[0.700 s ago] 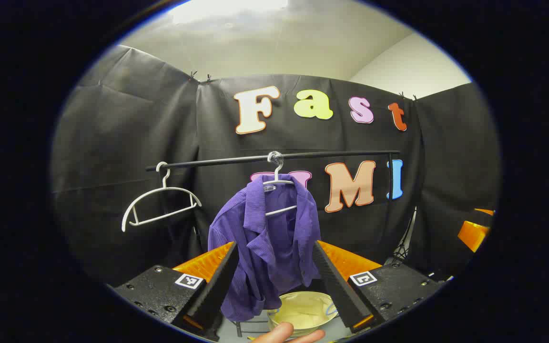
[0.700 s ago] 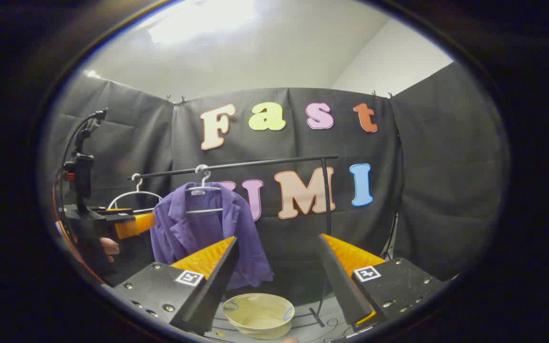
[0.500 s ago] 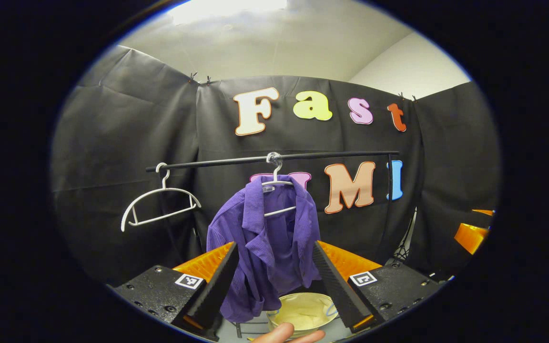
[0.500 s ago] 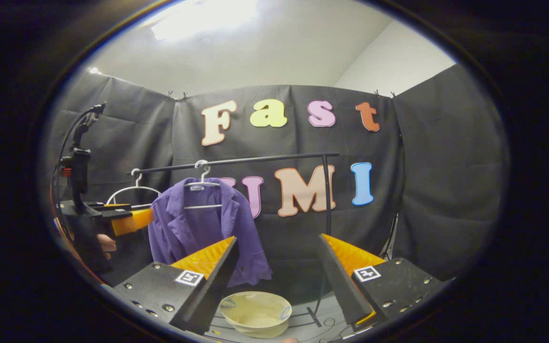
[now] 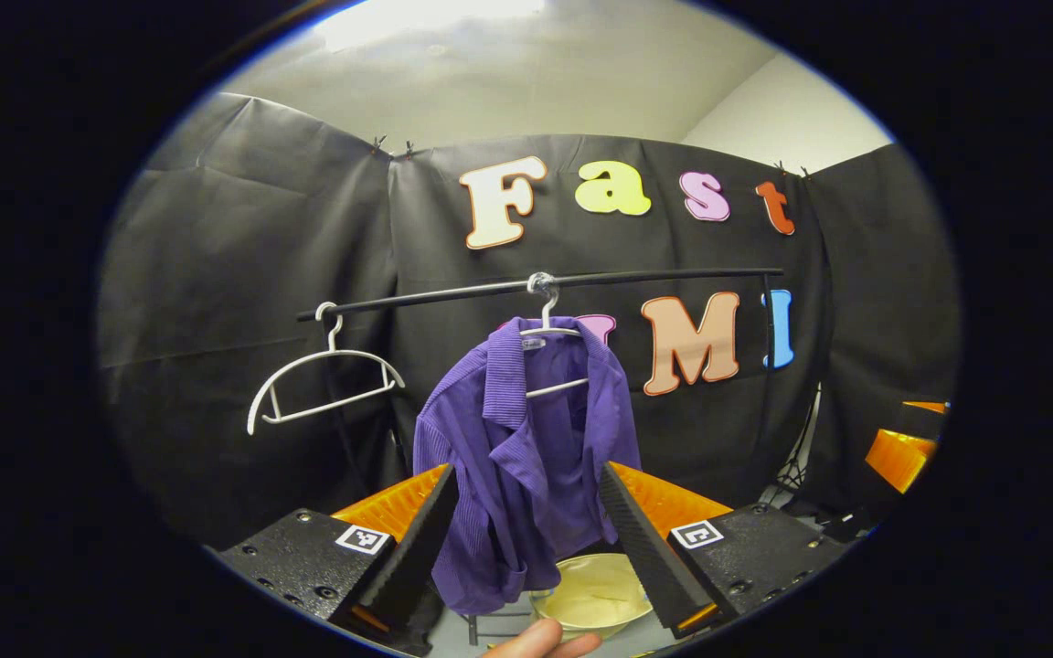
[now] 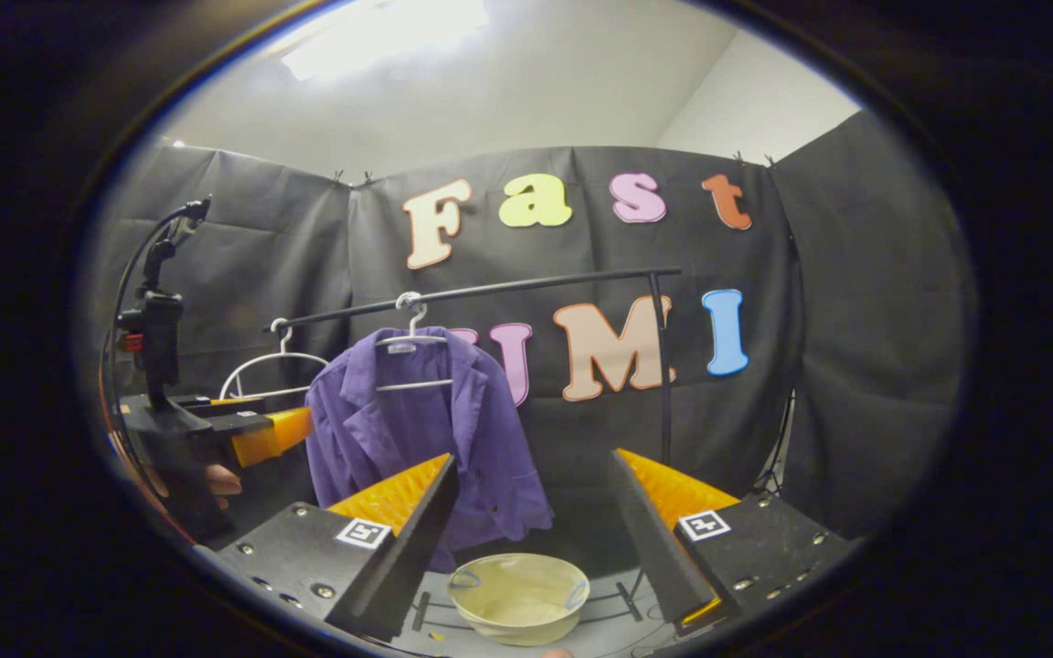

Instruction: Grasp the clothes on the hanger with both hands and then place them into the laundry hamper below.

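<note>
One cream laundry hamper (image 6: 518, 598) sits on the floor under the rail (image 5: 540, 285), nothing visible inside it. Two white hangers up there: one bare hanger (image 5: 325, 382), one carrying the single purple shirt (image 5: 526, 457), directly above the hamper. Left gripper (image 5: 526, 539) spread wide, holding nothing; right gripper (image 6: 534, 535) equally wide, also holding nothing.

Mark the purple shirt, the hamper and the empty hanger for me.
purple shirt (image 5: 526, 475): left gripper view, front panel.
hamper (image 6: 519, 617): right gripper view, front wall.
empty hanger (image 5: 307, 360): left gripper view, upper arm.
</note>
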Available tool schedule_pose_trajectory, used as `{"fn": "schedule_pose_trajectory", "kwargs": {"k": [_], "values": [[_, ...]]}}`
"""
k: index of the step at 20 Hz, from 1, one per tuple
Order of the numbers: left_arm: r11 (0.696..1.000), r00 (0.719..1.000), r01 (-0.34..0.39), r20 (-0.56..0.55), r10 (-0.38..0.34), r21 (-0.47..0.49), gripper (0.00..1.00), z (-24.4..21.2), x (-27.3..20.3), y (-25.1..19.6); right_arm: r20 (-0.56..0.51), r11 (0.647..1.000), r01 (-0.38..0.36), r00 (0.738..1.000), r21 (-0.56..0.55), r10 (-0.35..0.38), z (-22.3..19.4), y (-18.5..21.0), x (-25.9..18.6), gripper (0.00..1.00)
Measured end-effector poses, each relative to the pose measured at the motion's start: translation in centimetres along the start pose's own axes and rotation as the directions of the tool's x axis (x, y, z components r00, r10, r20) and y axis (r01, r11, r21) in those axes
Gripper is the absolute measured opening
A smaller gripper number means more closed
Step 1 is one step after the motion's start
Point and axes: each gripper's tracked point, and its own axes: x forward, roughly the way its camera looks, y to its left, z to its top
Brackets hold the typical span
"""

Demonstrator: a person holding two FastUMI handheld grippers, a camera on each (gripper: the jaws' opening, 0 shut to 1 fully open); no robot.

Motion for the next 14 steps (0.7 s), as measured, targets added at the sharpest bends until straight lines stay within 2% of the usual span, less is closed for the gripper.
{"fn": "schedule_pose_trajectory", "kwargs": {"k": [1,6,8,9,12,13,14], "values": [[1.0,1.0,-0.001,0.0,0.001,-0.003,0.96,-0.4,0.5,0.0,-0.008,1.0,-0.012,1.0,0.001,0.012,-0.3,0.6,0.6,0.98],[1.0,1.0,-0.002,0.017,0.002,-0.008,0.99,-3.3,4.2,0.8,-0.038,0.999,-0.036,0.999,-0.013,0.035,-1.4,3.1,4.6,1.0],[0.999,0.996,0.036,0.082,-0.037,0.011,0.96,-3.4,5.4,0.4,-0.059,0.999,-0.042,0.997,0.009,0.042,-2.1,3.9,7.0,0.98],[0.998,0.995,0.054,0.077,-0.056,0.025,0.99,-4.5,6.5,0.2,-0.071,0.999,-0.047,0.996,0.013,0.047,-2.6,4.4,8.1,0.98],[0.993,0.993,0.12,-0.02,-0.12,0.009,0.99,-8.8,9.2,-0.7,-0.075,0.999,-0.039,0.996,0.001,0.039,-2.8,5.4,12.0,1.0],[0.99,0.989,0.14,-0.055,-0.139,0.005,0.93,-10.0,10.1,-1.0,-0.088,0.999,-0.039,0.995,0.0,0.039,-3.4,5.8,13.4,1.0],[0.99,0.986,0.144,-0.081,-0.142,0.012,0.99,-10.9,11.1,-0.8,-0.104,0.999,-0.035,0.994,-0.001,0.034,-4.0,6.1,14.9,0.98]]}}
